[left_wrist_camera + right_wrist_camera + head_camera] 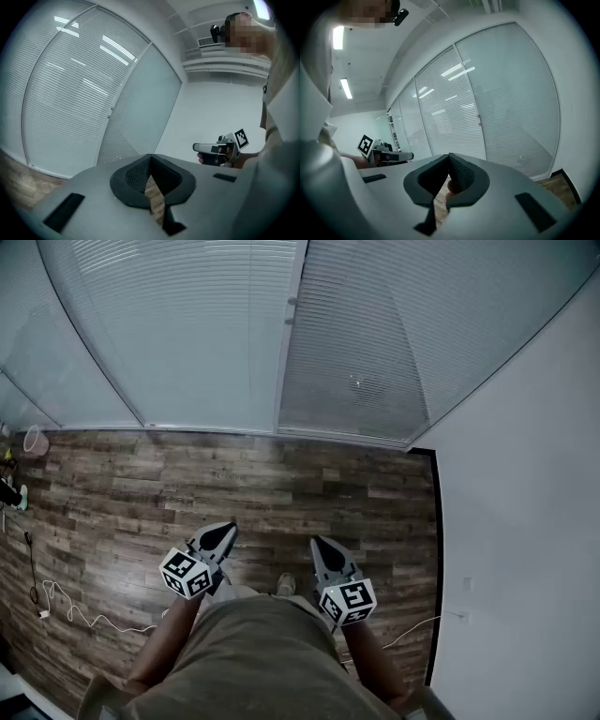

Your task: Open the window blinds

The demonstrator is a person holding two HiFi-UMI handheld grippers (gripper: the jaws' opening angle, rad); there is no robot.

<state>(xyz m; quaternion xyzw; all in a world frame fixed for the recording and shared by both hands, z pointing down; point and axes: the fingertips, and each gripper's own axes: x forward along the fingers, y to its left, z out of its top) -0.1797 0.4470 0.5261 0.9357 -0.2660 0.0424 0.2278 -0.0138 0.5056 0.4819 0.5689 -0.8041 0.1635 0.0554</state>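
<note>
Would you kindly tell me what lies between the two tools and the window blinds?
Only bare wood-plank floor, as the head view shows; the left tool and right tool hang short of the blinds.

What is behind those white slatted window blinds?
Nothing shows through. The white slatted window blinds are shut across every panel, so whatever lies behind them is covered.

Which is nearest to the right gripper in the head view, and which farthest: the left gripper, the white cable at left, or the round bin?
1. Left gripper, close beside it.
2. White cable, on the floor at left.
3. Round bin, far left, by the window.
</note>
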